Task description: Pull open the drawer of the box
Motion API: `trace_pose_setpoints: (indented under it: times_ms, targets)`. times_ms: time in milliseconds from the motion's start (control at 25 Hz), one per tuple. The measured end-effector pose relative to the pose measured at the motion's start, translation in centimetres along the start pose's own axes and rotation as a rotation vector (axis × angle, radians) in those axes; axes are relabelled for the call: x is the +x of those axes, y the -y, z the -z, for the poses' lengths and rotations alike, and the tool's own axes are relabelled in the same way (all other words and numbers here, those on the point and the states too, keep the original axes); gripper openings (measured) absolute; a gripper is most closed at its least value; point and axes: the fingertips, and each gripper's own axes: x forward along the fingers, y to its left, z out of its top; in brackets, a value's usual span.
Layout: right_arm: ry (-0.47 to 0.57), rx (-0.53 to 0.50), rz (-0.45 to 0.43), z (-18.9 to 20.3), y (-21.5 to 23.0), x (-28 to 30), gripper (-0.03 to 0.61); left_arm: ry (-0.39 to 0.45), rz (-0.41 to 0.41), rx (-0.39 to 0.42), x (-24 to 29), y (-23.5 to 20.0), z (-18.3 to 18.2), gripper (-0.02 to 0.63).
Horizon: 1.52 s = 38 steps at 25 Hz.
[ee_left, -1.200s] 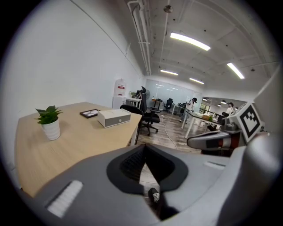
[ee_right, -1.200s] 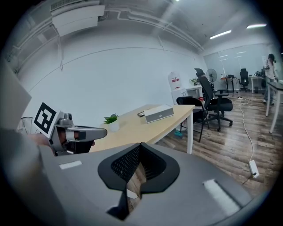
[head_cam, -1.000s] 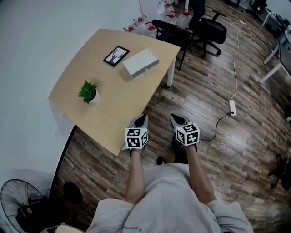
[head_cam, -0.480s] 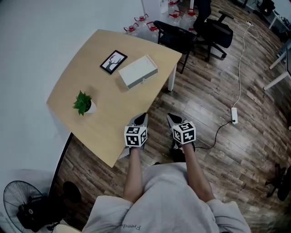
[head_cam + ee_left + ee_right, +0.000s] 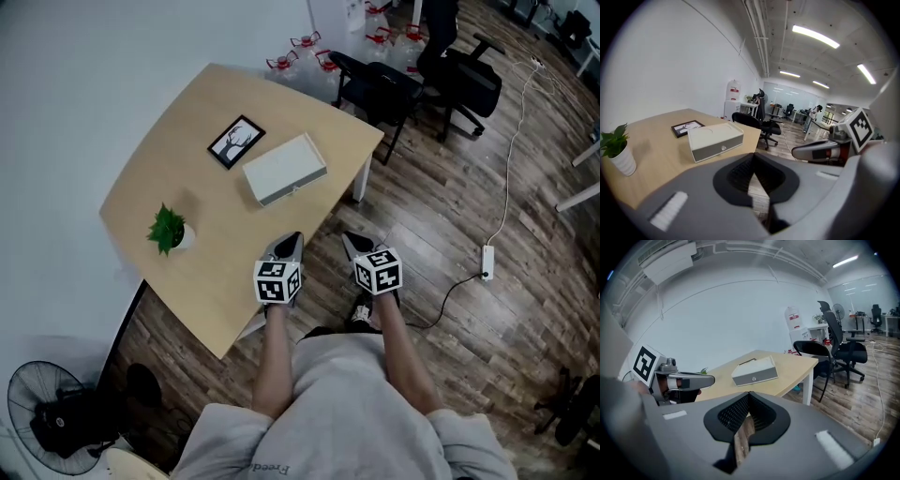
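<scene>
Wood table (image 5: 202, 272): light-toned top, and you stood right at its near edge, with a white wall along its far left side.
Box (image 5: 284, 170): white and low, it lay flat towards the table's far right side, well apart from both of your grippers.
Drawer (image 5: 717, 147): its grey front, with a small round knob in the middle, faced you; it sat flush in the box, not pulled out.
Left gripper (image 5: 292, 243): you held it at the table's near edge, pointed at the box. Its jaws were pressed together tip to tip, with nothing between them.
Right gripper (image 5: 352, 243): you carried it just beside the left one, off the table and over the floor. Its jaws met at the tips too, and it held nothing.
Picture frame (image 5: 235, 142): black-edged, it lay flat just beyond the box on the left, close to it but not touching.
Potted plant (image 5: 168, 230): small, green and upright in a white pot, it stood on the table's left side, well apart from the box.
Office chairs (image 5: 380, 84): black, they stood past the table's far corner.
Power strip (image 5: 487, 262): white, it lay on the plank floor off to your right, with a cord trailing from it.
Fan (image 5: 47, 412): black, it stood on the floor at your lower left, beside the table.
</scene>
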Motion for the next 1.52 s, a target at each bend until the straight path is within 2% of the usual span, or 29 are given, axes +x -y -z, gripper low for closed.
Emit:
trace_pose_setpoints:
  times_ms: [320,600,920,1080,1280,1520]
  targets:
    - [-0.046,0.019,-0.024,0.1,0.6,3.3,0.002,-0.035,-0.069,-0.053,0.4,-5.0,0.6,0.054]
    - [-0.043,0.028,0.019,-1.6,0.0,8.5,0.002,-0.083,-0.013,0.01,3.1,-9.3,-0.5,0.053]
    - [-0.109,0.058,0.072,-0.7,-0.8,13.3,0.002,-0.123,0.021,-0.018,6.3,-14.4,-1.3,0.054]
    - [-0.128,0.065,0.096,-0.6,-0.3,15.3,0.002,-0.161,0.023,0.064,7.8,-16.0,-1.4,0.052]
    - [-0.147,0.034,0.078,-1.1,-0.4,17.7,0.002,-0.192,0.04,0.133,10.5,-18.6,-1.8,0.052]
    - [-0.142,0.045,0.082,-2.0,0.6,19.9,0.002,-0.279,0.118,0.219,13.3,-18.8,-1.3,0.052]
